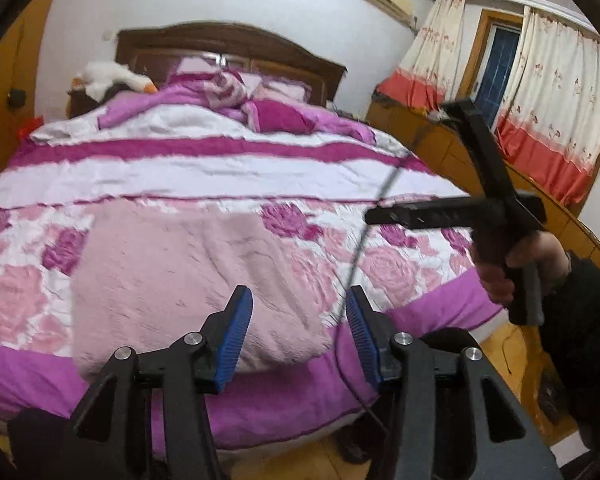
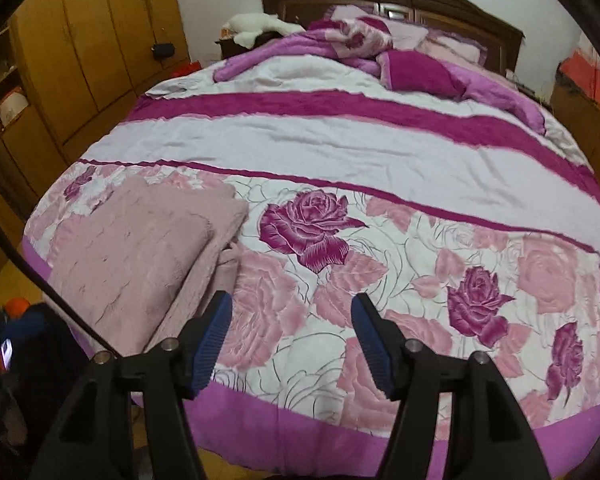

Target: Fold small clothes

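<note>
Right wrist, folded fuzzy pink garment (image 2: 140,256), layered

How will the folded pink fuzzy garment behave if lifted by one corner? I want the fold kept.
The folded pink fuzzy garment looks soft and floppy, so its layers would probably fall open. Its plush surface should grip rather than slip.

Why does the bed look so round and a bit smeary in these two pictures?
Both views use fisheye lenses, so the bedspread bulges, with dark corners. The left wrist view is smeared: the folded pink garment and curtains look soft. The right wrist view is sharper; rose outlines read clearly. Lighting is flat indoor, no glare.
</note>
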`<control>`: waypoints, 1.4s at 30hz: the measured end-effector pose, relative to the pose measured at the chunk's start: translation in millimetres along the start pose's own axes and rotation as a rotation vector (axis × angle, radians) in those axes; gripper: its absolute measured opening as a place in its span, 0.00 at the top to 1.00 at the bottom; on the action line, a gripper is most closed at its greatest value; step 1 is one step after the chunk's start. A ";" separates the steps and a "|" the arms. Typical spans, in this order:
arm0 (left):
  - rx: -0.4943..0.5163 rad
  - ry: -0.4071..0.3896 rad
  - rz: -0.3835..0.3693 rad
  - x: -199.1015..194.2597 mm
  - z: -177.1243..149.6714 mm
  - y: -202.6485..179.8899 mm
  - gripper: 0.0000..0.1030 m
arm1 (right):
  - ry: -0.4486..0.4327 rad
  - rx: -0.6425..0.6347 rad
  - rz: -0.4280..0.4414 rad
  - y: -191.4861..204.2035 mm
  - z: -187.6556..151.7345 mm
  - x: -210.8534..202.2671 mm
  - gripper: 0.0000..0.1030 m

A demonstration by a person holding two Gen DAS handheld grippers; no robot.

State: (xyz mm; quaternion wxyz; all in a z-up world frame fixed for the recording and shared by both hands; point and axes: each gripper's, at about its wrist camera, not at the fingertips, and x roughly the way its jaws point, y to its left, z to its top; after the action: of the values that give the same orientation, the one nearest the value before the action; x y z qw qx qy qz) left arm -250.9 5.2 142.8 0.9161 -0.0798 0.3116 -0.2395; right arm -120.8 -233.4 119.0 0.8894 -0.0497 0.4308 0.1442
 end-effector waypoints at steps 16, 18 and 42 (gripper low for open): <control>-0.050 -0.041 0.330 -0.3 -6.1 67.4 0.75 | -0.041 0.027 0.130 106.1 -43.6 64.3 0.47; -0.050 -0.031 0.344 4.8 -8.9 73.1 0.75 | 0.026 -0.006 0.070 112.8 -44.0 83.5 0.60; -0.135 0.031 0.340 25.0 -21.5 104.9 0.75 | 0.062 0.009 -0.125 107.5 -31.4 75.7 0.43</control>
State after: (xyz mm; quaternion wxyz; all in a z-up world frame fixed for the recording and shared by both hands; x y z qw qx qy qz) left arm -205.9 84.6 81.4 0.9310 -0.0834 0.3501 -0.0609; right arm -132.1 -121.4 44.1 0.8833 -0.0769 0.4547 0.0848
